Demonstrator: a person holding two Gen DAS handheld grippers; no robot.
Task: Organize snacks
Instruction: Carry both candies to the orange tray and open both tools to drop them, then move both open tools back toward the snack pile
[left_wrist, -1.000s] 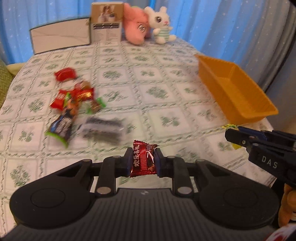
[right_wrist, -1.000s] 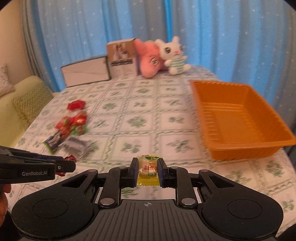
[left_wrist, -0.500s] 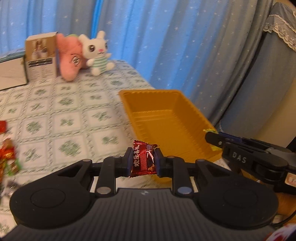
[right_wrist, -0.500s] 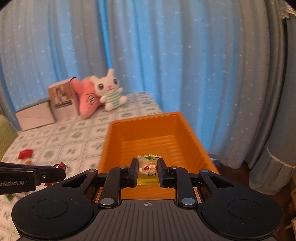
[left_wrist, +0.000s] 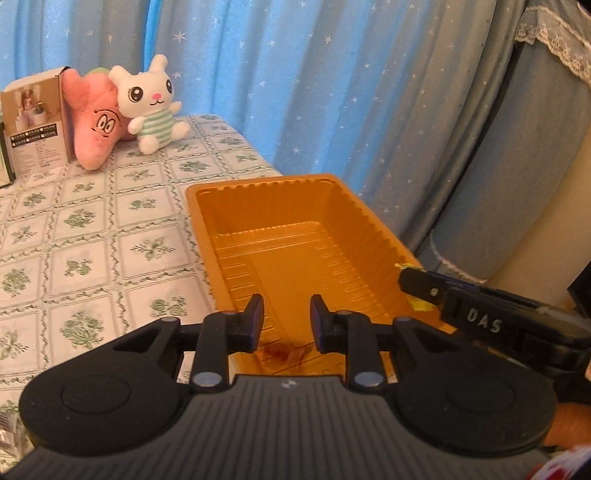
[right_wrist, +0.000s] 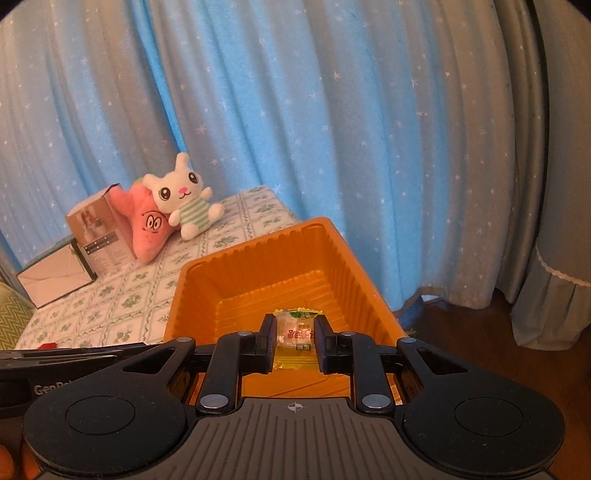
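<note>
An orange tray (left_wrist: 280, 195) stands on the table's right side; it also shows in the right wrist view (right_wrist: 258, 266). My left gripper (left_wrist: 286, 319) is open and empty above the tray's near end. A red candy (left_wrist: 277, 352), blurred, lies on the tray floor just below it. My right gripper (right_wrist: 294, 338) is shut on a yellow wrapped candy (right_wrist: 295, 332) and holds it over the tray. It shows at the right of the left wrist view, by the tray's right rim.
A white bunny plush (left_wrist: 151, 107), a pink plush (left_wrist: 96, 122) and a small box (left_wrist: 33, 122) stand at the table's far edge. Blue star curtains hang behind. The floral tablecloth (left_wrist: 92, 240) extends left of the tray.
My left gripper opened and the red candy dropped into the tray. Both grippers moved from the snack pile side to over the tray; the right still holds the yellow candy.
</note>
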